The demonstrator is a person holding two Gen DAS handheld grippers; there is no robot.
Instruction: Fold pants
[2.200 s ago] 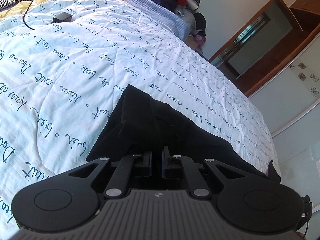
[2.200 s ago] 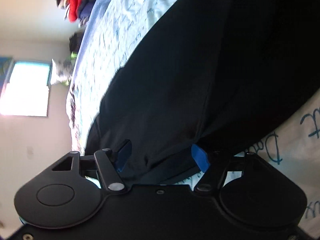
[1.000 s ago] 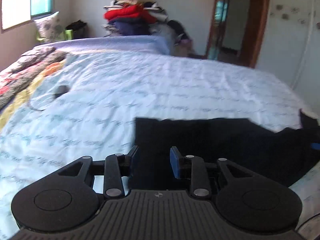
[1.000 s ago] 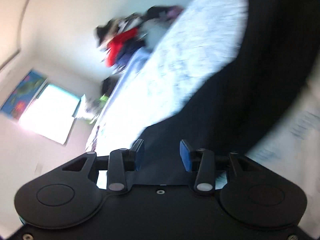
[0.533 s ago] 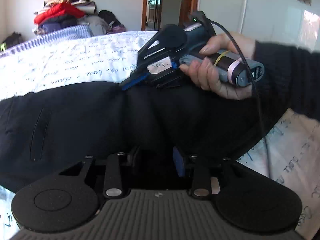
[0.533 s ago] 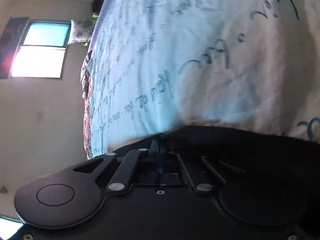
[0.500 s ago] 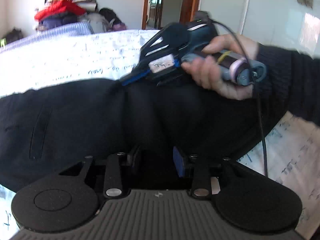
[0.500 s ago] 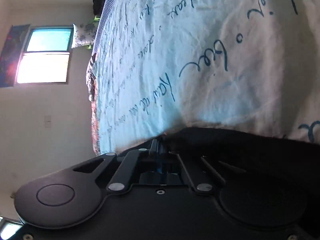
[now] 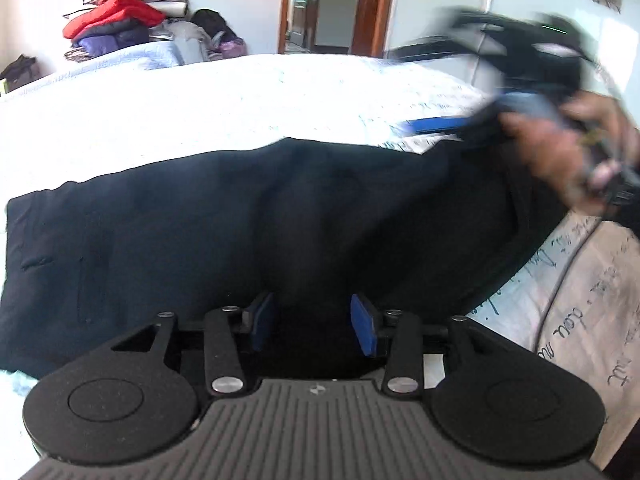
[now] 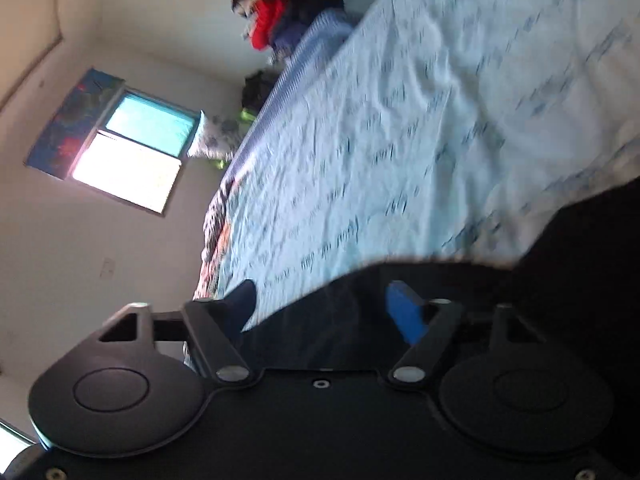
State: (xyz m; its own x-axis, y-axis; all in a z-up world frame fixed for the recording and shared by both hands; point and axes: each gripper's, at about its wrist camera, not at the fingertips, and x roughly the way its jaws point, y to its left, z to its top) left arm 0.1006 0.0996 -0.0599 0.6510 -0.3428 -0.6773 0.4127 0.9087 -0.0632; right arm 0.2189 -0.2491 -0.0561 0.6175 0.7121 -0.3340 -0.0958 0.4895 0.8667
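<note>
The black pants (image 9: 256,216) lie folded in a long dark band across the near side of the bed (image 9: 224,100), their left end squared off on the pale bedspread and their right end running up under the person's right hand (image 9: 576,160), where blur swallows the edge. The left gripper (image 9: 314,324) sits low over the near edge of the cloth, its blue pads spread with dark fabric between them and its jaws opening; whether the pads touch the cloth I cannot make out, it all being black on black. The right gripper (image 10: 324,304) is smeared by motion in the left wrist view, only one blue finger (image 9: 436,124) showing clearly above the bedspread just past the pants. Its own camera shows its jaws wide and opening, a fold of the pants (image 10: 440,280) lying across the gap but neither pad pressing it. Beyond the pants the bedspread stretches broad and bare toward the far edge. Only the left view shows the doorway (image 9: 332,4) and the white wardrobe (image 9: 520,12); only the right view shows the window (image 10: 132,156). Both catch the heap of clothes (image 9: 116,20) past the bed.
</note>
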